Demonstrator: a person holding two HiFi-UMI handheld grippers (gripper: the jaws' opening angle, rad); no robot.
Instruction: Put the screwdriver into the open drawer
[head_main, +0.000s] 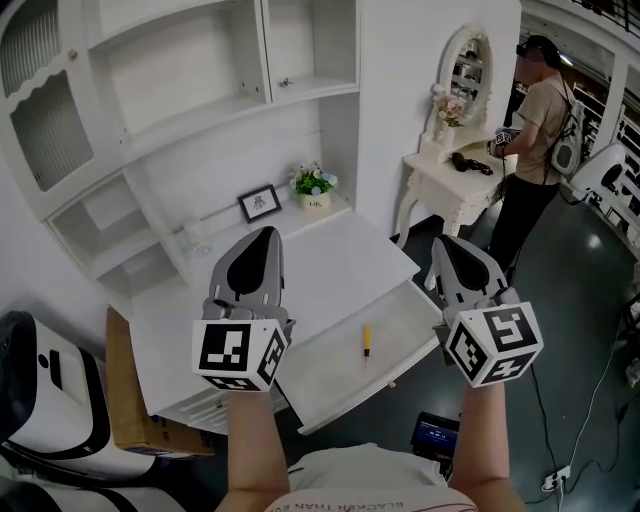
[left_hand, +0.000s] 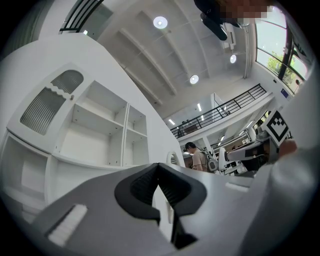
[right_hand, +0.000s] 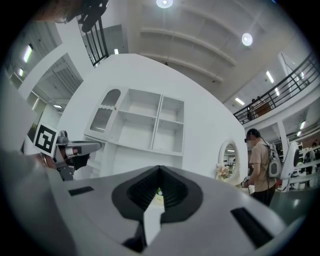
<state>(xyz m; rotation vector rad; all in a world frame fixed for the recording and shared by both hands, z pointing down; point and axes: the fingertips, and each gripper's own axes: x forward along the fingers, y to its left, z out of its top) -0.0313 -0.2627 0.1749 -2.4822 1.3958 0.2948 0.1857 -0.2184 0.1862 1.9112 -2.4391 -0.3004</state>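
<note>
A small yellow-handled screwdriver lies inside the open white drawer pulled out from the desk's front. Both grippers hover above the desk, apart from the screwdriver. My left gripper is over the desktop to the drawer's left, and its jaws meet at the tips with nothing between them. My right gripper is above the drawer's right end, shut and empty. Both gripper views look at the white hutch and ceiling, so the drawer is out of their sight.
On the white desk stand a framed picture and a flower pot under the hutch shelves. A cardboard box sits at the left. A person stands by a white vanity table at the right.
</note>
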